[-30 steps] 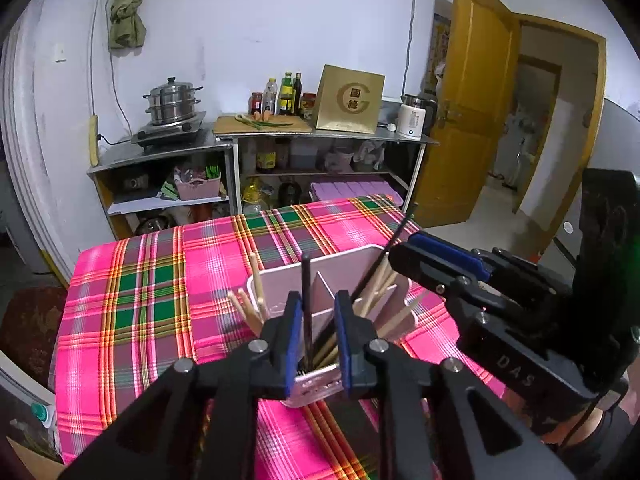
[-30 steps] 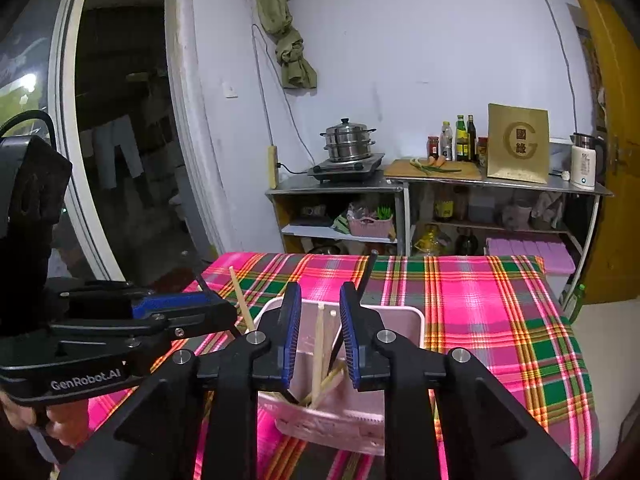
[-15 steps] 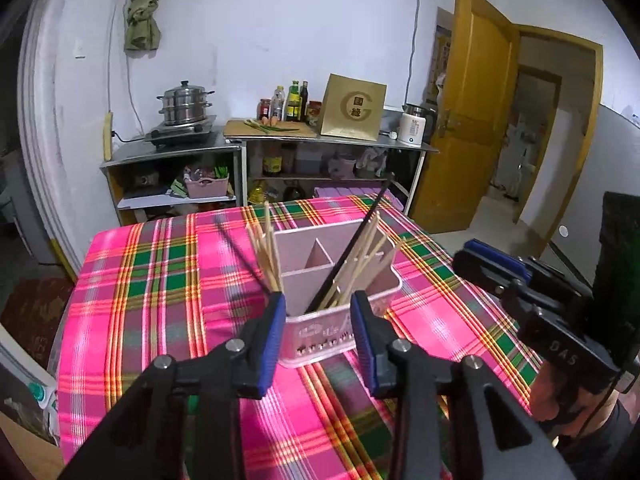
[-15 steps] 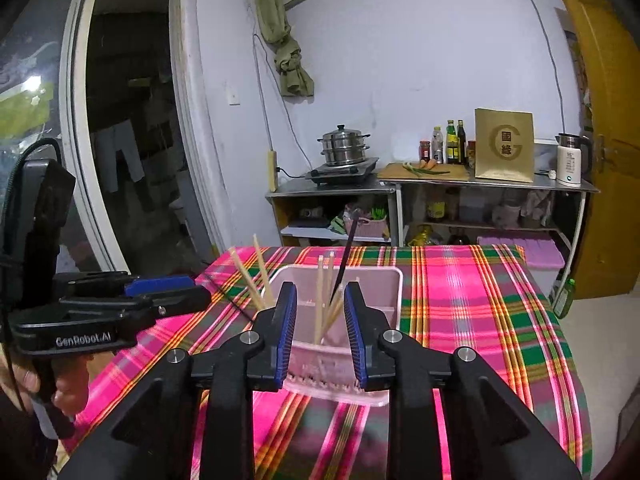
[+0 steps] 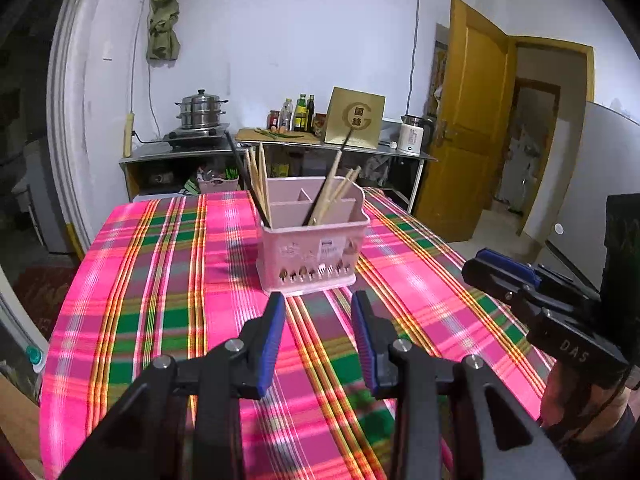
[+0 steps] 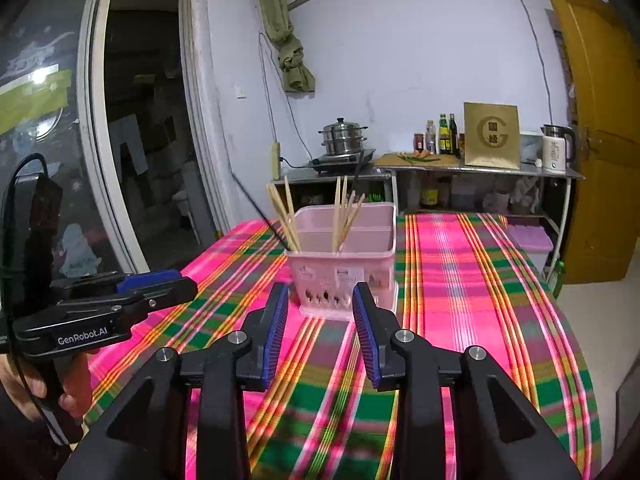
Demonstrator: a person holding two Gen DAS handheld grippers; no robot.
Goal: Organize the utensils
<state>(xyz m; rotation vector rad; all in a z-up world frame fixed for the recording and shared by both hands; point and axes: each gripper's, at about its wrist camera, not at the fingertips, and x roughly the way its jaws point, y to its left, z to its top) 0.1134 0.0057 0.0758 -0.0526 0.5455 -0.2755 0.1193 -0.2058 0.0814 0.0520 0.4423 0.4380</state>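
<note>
Pink plastic utensil caddy (image 5: pixel 312 248) stands upright near the middle of the table, on the pink, green and yellow plaid tablecloth (image 5: pixel 168 280); it has inner dividers and a slotted base. Light wooden chopsticks (image 5: pixel 256 184) lean in its left-hand compartment beside one dark chopstick (image 5: pixel 236 160), and a second bundle with another dark one leans in the right-hand compartment. Judgement on handling: the chopsticks are light, stiff and thin, smooth enough to pivot or slip between flat pads, and they stand loosely, so touching one is likely to disturb its neighbours. Best hold looks to be on the upper shaft, above the rim, pinching across the stick. The caddy itself looks light, thin-walled and easy to tip or slide on the cloth; a pinch on the rim wall would serve if it must be steadied. Left gripper (image 5: pixel 318 336): jaws parted, nothing between the blue pads, hanging over the cloth just short of the caddy's front and pointing at it on a shallow downward slope. Right gripper (image 6: pixel 320 328): its jaws have just been opening, nothing between them either, also aimed at the caddy front from a slightly different angle and apart from it. Each gripper shows at the edge of the other's view, so the two hands sit side by side, well clear of the chopsticks. A bare hand is visible on the left gripper's handle in the right wrist view.
</note>
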